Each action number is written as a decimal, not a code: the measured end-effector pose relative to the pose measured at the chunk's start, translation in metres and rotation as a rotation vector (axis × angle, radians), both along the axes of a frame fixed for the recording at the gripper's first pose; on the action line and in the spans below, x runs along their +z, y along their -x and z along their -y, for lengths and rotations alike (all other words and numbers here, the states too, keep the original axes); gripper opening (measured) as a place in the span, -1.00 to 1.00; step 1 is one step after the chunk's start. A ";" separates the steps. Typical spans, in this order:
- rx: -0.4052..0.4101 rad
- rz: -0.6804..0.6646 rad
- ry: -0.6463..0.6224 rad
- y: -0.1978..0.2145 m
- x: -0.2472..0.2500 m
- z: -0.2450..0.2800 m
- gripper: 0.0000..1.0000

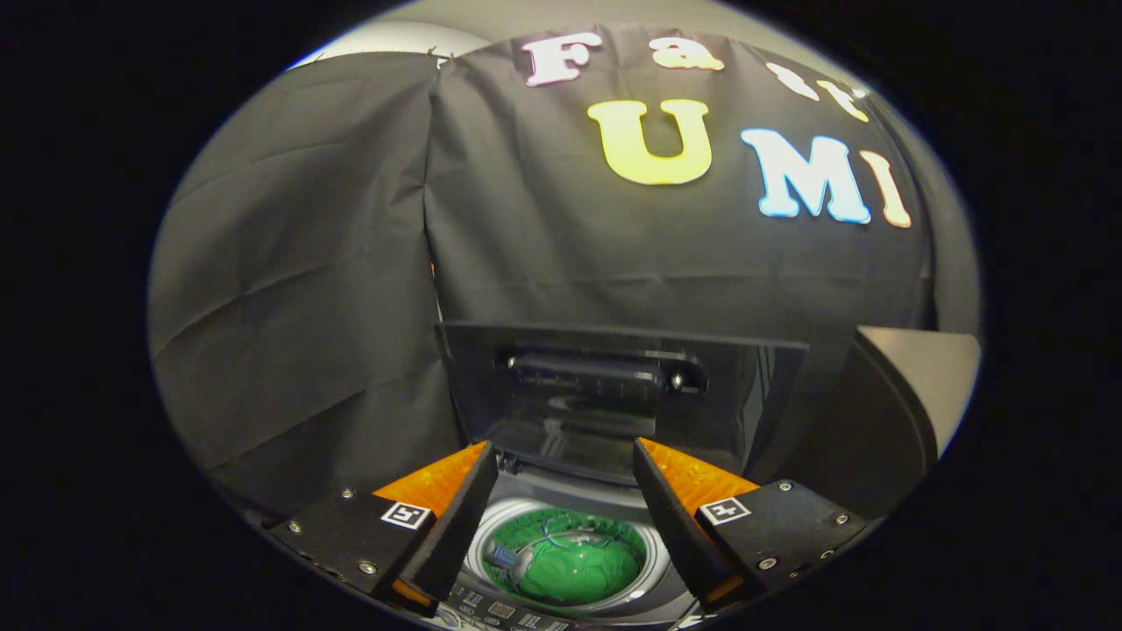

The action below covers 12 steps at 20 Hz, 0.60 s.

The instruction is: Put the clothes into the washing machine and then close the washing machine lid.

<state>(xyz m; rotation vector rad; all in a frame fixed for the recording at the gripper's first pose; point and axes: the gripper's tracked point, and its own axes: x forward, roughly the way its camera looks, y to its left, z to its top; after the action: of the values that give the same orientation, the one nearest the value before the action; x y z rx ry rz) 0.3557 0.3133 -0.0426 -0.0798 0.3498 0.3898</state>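
Recording booth, black cloth wall [351,263], small washing machine [614,386]

Control panel [504,613] cut off below tongs [565,464]; button markings too small.

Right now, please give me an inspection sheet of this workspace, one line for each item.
Surface: the washer top, with a panel of buttons at its near edge.
Job's things: the lid stands open, raised upright behind the drum; green clothes lie inside the drum.
Clutter: nothing seen.
Gripper: the gripper is open, fingers apart above the drum, holding nothing; the clothes show between them, the lid just beyond.
Cables: nothing seen.
Surroundings: black cloth hangs behind and beside the washer; a pale wall shows past its edge.
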 end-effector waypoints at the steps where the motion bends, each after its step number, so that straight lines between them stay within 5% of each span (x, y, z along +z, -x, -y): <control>1: 0.001 0.034 -0.007 -0.004 0.012 -0.002 0.91; 12: -0.078 0.127 -0.044 -0.074 0.074 -0.013 0.91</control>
<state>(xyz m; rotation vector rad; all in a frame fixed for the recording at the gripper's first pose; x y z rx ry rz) 0.4294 0.3263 0.0312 -0.0470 0.2180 0.3131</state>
